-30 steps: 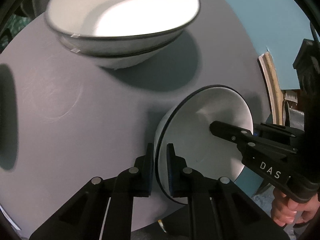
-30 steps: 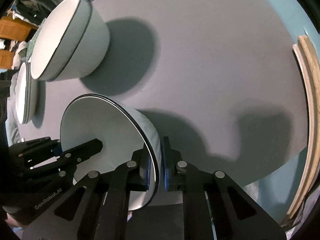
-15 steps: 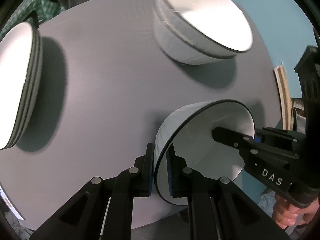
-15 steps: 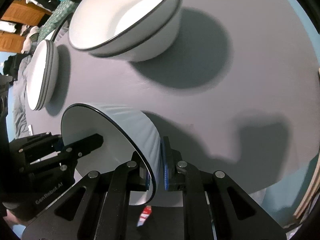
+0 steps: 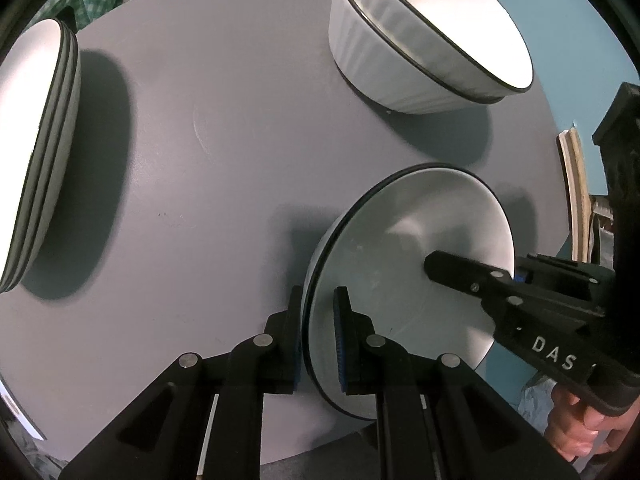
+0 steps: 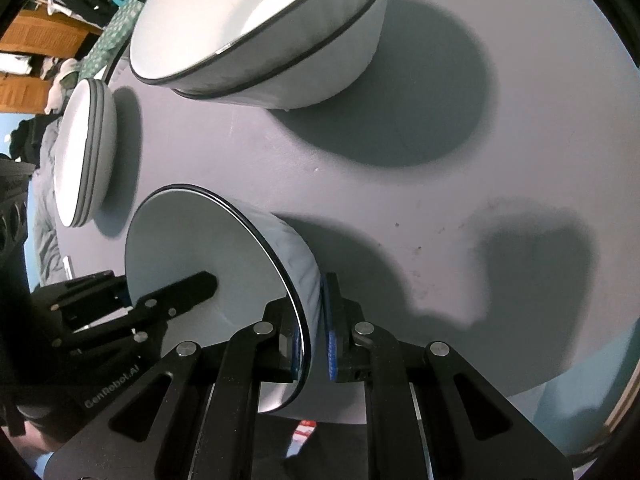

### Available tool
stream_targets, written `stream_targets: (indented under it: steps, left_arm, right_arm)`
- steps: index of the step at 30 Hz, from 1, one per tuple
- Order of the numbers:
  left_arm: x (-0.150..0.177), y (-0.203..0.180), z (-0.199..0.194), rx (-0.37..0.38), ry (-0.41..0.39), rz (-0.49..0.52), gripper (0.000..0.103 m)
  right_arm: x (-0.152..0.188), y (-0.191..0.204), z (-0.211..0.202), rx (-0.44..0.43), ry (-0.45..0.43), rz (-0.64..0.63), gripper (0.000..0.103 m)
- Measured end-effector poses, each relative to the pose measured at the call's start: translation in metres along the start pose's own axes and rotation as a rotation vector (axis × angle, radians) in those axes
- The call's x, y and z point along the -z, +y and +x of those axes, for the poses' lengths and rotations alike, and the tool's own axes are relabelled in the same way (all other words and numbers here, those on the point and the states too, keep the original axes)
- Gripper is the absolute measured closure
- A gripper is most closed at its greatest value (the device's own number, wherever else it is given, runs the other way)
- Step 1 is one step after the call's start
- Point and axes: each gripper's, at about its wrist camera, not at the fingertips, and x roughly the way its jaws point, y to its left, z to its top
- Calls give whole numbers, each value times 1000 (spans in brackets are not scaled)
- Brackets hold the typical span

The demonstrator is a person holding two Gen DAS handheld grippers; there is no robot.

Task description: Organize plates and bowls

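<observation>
A white bowl with a black rim (image 5: 416,264) is held between both grippers above the near edge of the round grey table (image 5: 224,184). My left gripper (image 5: 318,336) is shut on its left rim. My right gripper (image 6: 312,332) is shut on its right rim; the bowl (image 6: 192,240) shows there too. Two nested white bowls (image 5: 420,40) stand at the back of the table, also in the right wrist view (image 6: 272,36). A stack of white plates (image 5: 36,152) lies at the left, also in the right wrist view (image 6: 84,148).
The table's near edge runs just under the held bowl, with blue floor (image 6: 572,412) beyond it. A wooden frame (image 5: 576,192) leans at the right of the table. Clothes and wooden furniture (image 6: 44,36) lie beyond the far left.
Both grippers have tilted and swung with the held bowl; the nested bowls have shifted up and right in the left view and the plate stack has come into view at the left.
</observation>
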Motion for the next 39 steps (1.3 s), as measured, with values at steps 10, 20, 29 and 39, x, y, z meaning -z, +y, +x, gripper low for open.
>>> stream_targets:
  steps: [10,20,29,39]
  left_arm:
    - [-2,19,-8,4,-3,1,95]
    - [-4,29,-41,25,-17,-48,96]
    - [-19,11,-86,40,-72,1,96]
    - [-72,-11,-115,38,-139,37,96]
  right_arm:
    - [2,34,16,51,-24,-33,95]
    - [3,60,-2,64,-14,-57,95]
    - [-3,74,-36,91,-64,-85,95]
    - [-34,67,-77,109,-121,-80,95]
